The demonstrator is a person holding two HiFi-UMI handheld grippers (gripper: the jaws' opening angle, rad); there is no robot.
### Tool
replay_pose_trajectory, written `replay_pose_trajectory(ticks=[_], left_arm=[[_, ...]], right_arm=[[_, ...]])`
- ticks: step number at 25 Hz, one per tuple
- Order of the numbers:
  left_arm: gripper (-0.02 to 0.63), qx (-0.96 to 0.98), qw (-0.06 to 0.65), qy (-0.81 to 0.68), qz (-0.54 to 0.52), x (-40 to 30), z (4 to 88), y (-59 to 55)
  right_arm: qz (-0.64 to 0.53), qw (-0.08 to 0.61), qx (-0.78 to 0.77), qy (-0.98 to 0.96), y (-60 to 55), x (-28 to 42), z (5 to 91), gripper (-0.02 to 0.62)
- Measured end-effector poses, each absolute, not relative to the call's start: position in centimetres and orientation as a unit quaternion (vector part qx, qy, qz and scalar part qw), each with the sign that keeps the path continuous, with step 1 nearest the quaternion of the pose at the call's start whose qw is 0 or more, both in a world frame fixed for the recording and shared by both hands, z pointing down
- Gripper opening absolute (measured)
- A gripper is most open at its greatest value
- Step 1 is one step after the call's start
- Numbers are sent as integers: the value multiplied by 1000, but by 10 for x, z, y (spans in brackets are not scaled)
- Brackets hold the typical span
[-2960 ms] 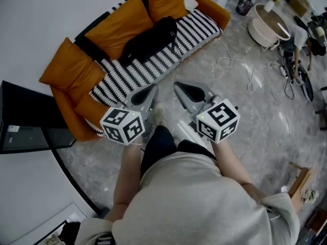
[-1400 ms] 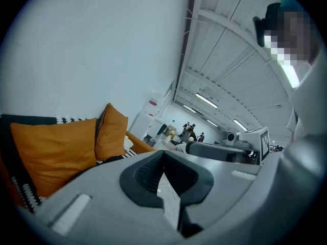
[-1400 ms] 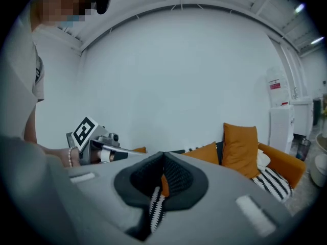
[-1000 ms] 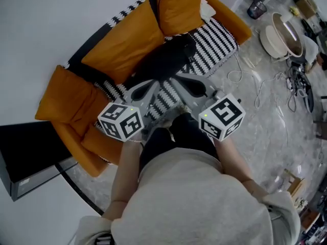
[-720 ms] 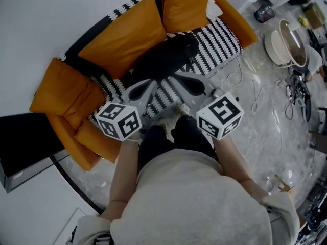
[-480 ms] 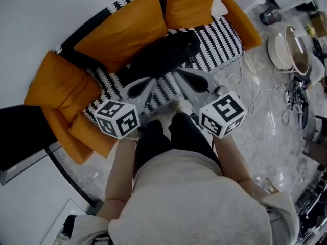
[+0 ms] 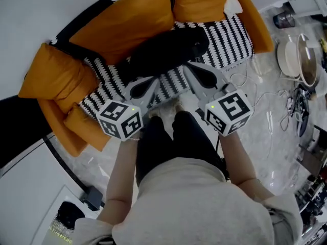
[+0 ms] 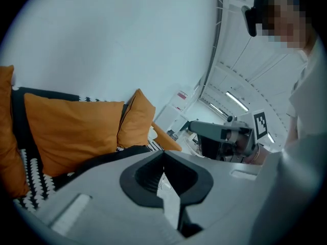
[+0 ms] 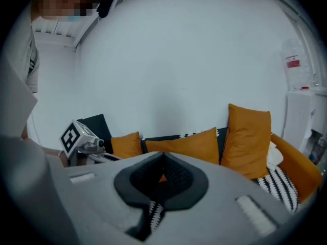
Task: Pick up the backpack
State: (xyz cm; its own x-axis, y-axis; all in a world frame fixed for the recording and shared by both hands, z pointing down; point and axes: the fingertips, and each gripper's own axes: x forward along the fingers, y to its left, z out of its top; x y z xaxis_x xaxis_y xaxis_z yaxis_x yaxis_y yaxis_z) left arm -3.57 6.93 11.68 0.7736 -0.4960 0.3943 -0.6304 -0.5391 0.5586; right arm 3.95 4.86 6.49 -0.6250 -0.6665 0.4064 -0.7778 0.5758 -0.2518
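An orange sofa [image 7: 258,32] with a black-and-white striped seat cover [image 7: 230,40] fills the upper part of the head view, standing against a pale wall on a grey marbled floor [image 7: 255,121]. A person in a light top [image 7: 194,203] and dark trousers [image 7: 173,142] stands right at its front edge, a gripper in each hand. Two large orange back cushions [image 7: 127,24] lean side by side along the sofa's back, and a third one [image 7: 51,78] sits at the end on the person's left. The black backpack [image 7: 163,52] lies lengthwise across the striped seat, resting against the bigger back cushion. The left gripper [image 7: 145,86] and the right gripper [image 7: 196,73] are held out side by side over the front of the seat, their tips just short of the backpack's near edge (whether either one touches it cannot be made out from above). In each gripper's own view the jaws meet with nothing between them, so both are closed and empty. A cream bowl [image 7: 294,60] sits on the floor beyond the sofa's right arm, and a thin white cable [image 7: 250,80] loops across the floor.
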Motion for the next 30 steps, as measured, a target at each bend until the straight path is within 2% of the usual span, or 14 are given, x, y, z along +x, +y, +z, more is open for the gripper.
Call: replay_pose_trajectory(ticks=[22,30], left_arm=[[8,804,458,-360,116,-47,267,55],[8,783,456,-400,140,-51,319,72]], right_arm=[[289,200,339,-872,12,37,218,3],[291,202,337,-873,27,41,262,3]])
